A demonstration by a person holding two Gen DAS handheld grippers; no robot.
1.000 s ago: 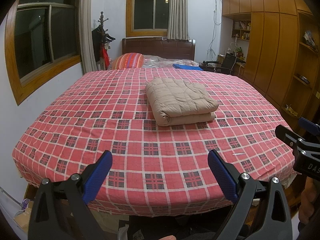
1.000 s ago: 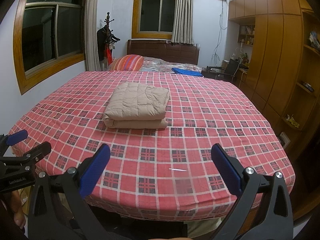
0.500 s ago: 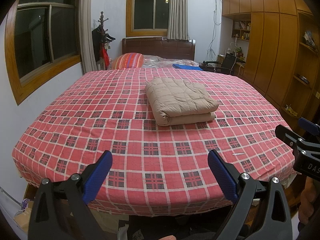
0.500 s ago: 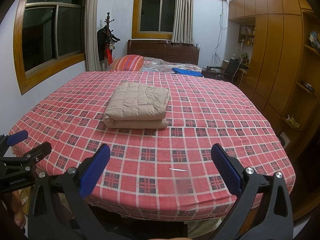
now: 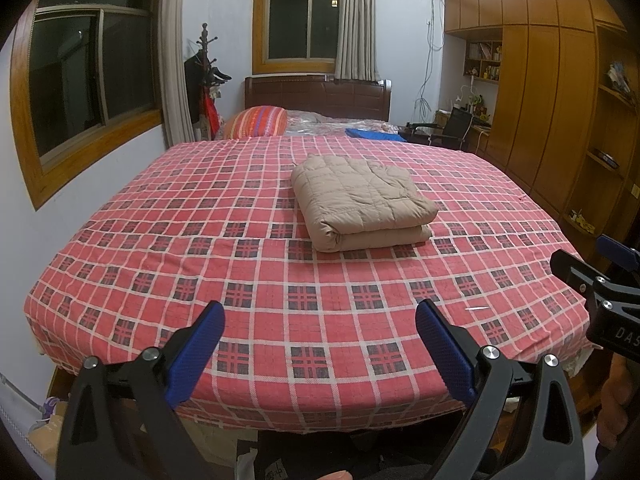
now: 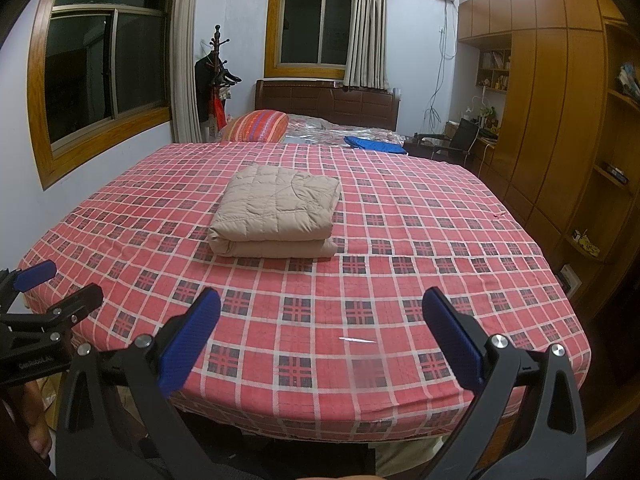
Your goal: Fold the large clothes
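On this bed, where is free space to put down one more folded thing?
The red checked sheet is bare between the folded beige garment and the near edge, also on both sides of it. The far end is crowded: striped pillow, blue cloth.

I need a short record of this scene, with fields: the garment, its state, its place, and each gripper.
garment: beige quilted garment
state: folded into a compact stack
place: on the red checked bedcover, near the middle
left gripper: open, holds nothing, at the foot of the bed
right gripper: open, holds nothing, beside the left one
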